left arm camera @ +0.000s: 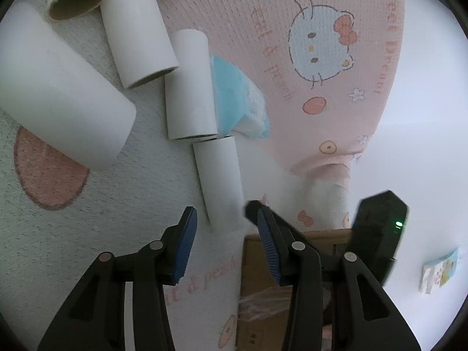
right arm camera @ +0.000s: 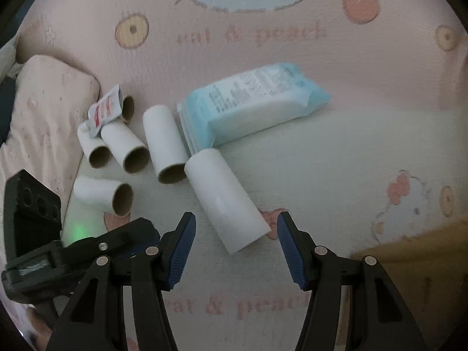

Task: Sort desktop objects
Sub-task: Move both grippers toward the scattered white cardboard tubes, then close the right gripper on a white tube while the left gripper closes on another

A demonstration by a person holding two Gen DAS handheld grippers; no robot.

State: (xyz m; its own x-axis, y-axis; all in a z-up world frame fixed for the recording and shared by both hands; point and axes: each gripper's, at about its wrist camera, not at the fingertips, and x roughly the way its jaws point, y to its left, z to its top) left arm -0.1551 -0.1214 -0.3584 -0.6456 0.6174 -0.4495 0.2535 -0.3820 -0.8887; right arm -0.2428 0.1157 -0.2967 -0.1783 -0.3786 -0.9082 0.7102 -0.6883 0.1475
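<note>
Hovering with parted blue pads and nothing held, both the right tongs (right arm camera: 235, 228) and the left tongs (left arm camera: 223, 219) stand near the closest cardboard tube (right arm camera: 226, 201), probably to collect it with the other tubes (right arm camera: 128, 149).

Pink and cream cartoon-cat blanket (right arm camera: 248, 38) spread all over, plain white wall (left arm camera: 424, 117) behind, brown cardboard box (left arm camera: 254, 263) below, dim soft lighting.

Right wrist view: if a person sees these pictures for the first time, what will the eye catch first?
Probably the cluster of white cardboard tubes lying on the pink cartoon-cat blanket, most showing brown open ends. Just right of them lies a light blue wipes pack, touching the nearest tubes. In the foreground, the right claw stands open at the end of the closest tube.
</note>
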